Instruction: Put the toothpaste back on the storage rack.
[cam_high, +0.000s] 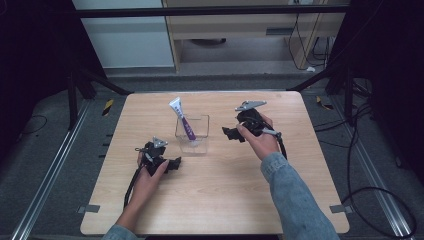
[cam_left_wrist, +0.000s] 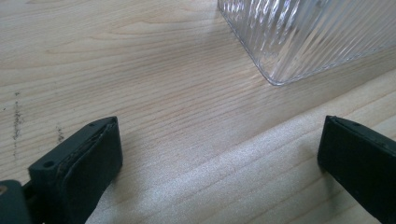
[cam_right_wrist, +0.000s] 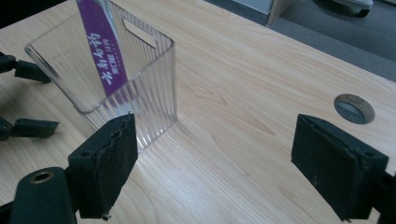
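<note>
A clear ribbed plastic box (cam_high: 192, 135) stands near the middle of the wooden table (cam_high: 220, 190). A purple and white tube (cam_high: 183, 119) leans upright inside it, its white end sticking out above the rim. My left gripper (cam_high: 175, 164) rests low at the box's front left, open, with bare wood between its jaws (cam_left_wrist: 219, 163); the box corner (cam_left_wrist: 303, 37) lies just ahead. My right gripper (cam_high: 231, 133) hovers to the right of the box, open and holding nothing (cam_right_wrist: 222, 163). In the right gripper view the box (cam_right_wrist: 144, 98) and the tube (cam_right_wrist: 100, 46) are ahead on the left.
A round cable hole (cam_right_wrist: 354, 108) sits in the tabletop toward the far side. The left gripper's jaw tips (cam_right_wrist: 28, 126) show beyond the box. Cables (cam_high: 360, 165) trail on the floor to the right, and a wooden cabinet (cam_high: 240, 30) stands behind the table.
</note>
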